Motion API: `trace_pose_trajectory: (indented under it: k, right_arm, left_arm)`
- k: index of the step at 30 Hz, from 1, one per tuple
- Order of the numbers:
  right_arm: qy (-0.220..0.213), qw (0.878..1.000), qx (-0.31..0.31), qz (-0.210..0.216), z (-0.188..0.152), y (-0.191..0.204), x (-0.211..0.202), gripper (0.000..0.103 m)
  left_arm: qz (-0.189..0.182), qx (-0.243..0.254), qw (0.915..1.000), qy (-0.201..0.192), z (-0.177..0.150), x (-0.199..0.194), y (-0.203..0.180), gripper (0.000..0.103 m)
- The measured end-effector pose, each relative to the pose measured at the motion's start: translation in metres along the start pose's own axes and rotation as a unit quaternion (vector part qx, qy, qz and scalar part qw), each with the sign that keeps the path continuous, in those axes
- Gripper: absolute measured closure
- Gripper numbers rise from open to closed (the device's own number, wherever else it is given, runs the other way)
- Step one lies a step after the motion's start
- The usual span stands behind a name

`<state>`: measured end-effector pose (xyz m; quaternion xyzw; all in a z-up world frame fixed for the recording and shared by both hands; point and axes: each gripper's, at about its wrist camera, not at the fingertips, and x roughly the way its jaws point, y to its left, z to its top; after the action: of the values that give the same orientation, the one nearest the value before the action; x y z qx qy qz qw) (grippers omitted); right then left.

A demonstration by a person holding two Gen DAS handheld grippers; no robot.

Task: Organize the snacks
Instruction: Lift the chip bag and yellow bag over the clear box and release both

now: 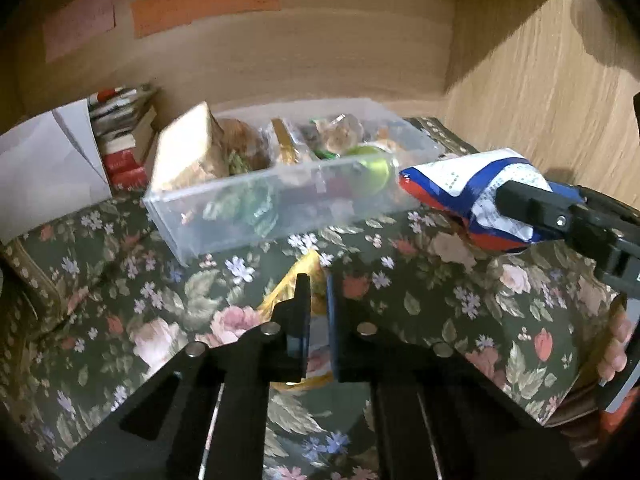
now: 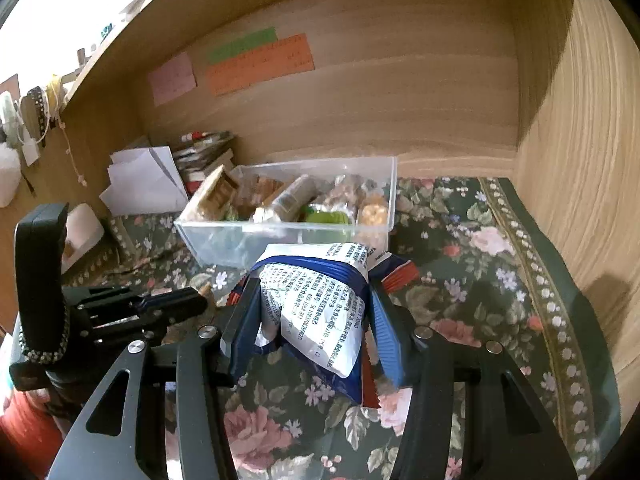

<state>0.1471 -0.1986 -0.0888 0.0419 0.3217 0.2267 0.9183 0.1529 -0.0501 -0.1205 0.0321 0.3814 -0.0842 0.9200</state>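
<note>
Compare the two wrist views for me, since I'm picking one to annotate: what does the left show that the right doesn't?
Only the left wrist view shows the yellow wrapper pinched between the left gripper fingers. Only the right wrist view shows the printed back of the blue-and-white snack bag inside the right gripper, plus items hanging at the far left. Both show the clear snack bin, the floral cloth, the books and the coloured notes.

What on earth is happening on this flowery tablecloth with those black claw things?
A person is tidying snacks with a hand-held gripper in each hand. The right gripper is shut on a blue, white and red snack packet, held above the floral cloth in front of the clear plastic box already full of snacks. The left gripper is closed on a small yellow wrapper lower down.
</note>
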Motion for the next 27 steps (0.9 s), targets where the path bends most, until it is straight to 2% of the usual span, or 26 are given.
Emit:
trace_pose_trajectory:
  k: [4,5,7,8,9,10,12,22,23,24,26,27]
  right_arm:
    - [-0.002,1.0,0.0,0.001,0.003,-0.002,0.001,0.055]
    - [-0.001,1.0,0.001,0.001,0.003,-0.003,0.001,0.055]
    - [0.003,1.0,0.001,0.004,0.003,-0.005,0.003,0.054]
    - [0.004,1.0,0.002,0.003,0.002,-0.005,0.004,0.054]
    - [0.005,1.0,0.003,0.003,0.001,-0.005,0.004,0.054]
    - [0.006,1.0,0.004,0.003,0.001,-0.006,0.005,0.054]
    - [0.009,1.0,0.007,0.003,0.0,-0.008,0.007,0.054]
    - [0.018,1.0,0.009,0.006,-0.002,-0.009,0.014,0.054]
    - [0.018,1.0,0.009,0.006,-0.002,-0.009,0.014,0.054]
    - [0.019,1.0,0.009,0.005,-0.002,-0.01,0.015,0.054]
    - [0.02,1.0,0.01,0.005,-0.002,-0.011,0.015,0.054]
    - [0.02,1.0,0.01,0.004,-0.002,-0.011,0.016,0.054]
  left_arm:
    - [0.005,-0.009,0.9999,0.014,0.002,0.012,0.012,0.096]
    - [0.011,-0.017,0.9996,0.018,0.001,0.016,0.016,0.093]
    - [0.013,-0.031,0.9988,0.036,-0.002,0.025,0.023,0.074]
    - [0.01,-0.044,0.9982,0.04,-0.004,0.029,0.028,0.053]
    - [0.007,-0.059,0.9974,0.04,-0.006,0.031,0.032,0.037]
    - [0.001,-0.066,0.997,0.04,-0.006,0.031,0.035,0.036]
    - [-0.017,-0.072,0.9962,0.046,-0.007,0.032,0.036,0.035]
    - [-0.035,-0.038,0.9968,0.061,-0.008,0.051,0.009,0.035]
    - [-0.038,-0.033,0.997,0.058,-0.007,0.052,0.007,0.043]
    - [-0.046,-0.028,0.9969,0.057,-0.005,0.053,0.004,0.056]
    - [-0.057,-0.02,0.9965,0.057,-0.002,0.055,0.0,0.066]
    - [-0.054,-0.017,0.9971,0.051,0.0,0.054,-0.002,0.068]
